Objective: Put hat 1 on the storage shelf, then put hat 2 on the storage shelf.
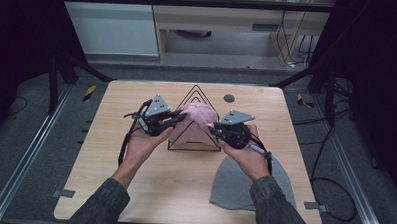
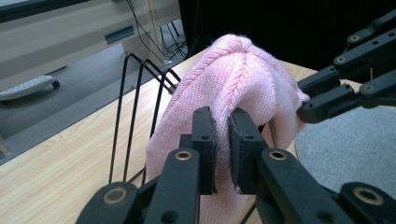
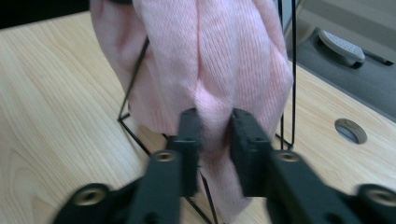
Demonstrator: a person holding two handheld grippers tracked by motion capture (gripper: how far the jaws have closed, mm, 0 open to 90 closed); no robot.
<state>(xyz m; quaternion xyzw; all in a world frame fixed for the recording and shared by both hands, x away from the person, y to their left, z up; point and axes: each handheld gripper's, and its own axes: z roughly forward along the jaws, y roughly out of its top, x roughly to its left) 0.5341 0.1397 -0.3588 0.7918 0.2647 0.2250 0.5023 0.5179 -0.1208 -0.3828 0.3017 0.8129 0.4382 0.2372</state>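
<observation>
**Pink hat on the wire stand, pinched on both sides**

We have a pink hat (image 1: 198, 123) in the middle of the table (image 1: 110, 154). It hangs over a black wire stand (image 1: 194, 94) shaped like a pointed tent. The top of the hat sits on the peak of the stand, and its sides droop down over the wires.

The hat is knitted. We think it is soft, light and floppy. It bends and folds where we pinch it, so it will not break. It may stretch a bit if we tug hard, and the knit could catch on a wire. The thin stand looks light too, so a hard pull might tip it. The best place to hold is a fold of knit near the lower edge, one on each side.

Our left gripper (image 2: 223, 135) is at about 9 o'clock from the hat. Its jaws are squeezed on a fold of the pink knit. Our right gripper (image 3: 214, 135) is at about 4 o'clock from the hat. Its jaws are also squeezed on a fold of the knit, low on that side.

A grey hat (image 1: 236, 186) lies flat on the table at about 5 o'clock from the stand, partly under our right hand (image 1: 250, 159). A small round hole (image 1: 229, 98) sits at about 1 o'clock.
</observation>
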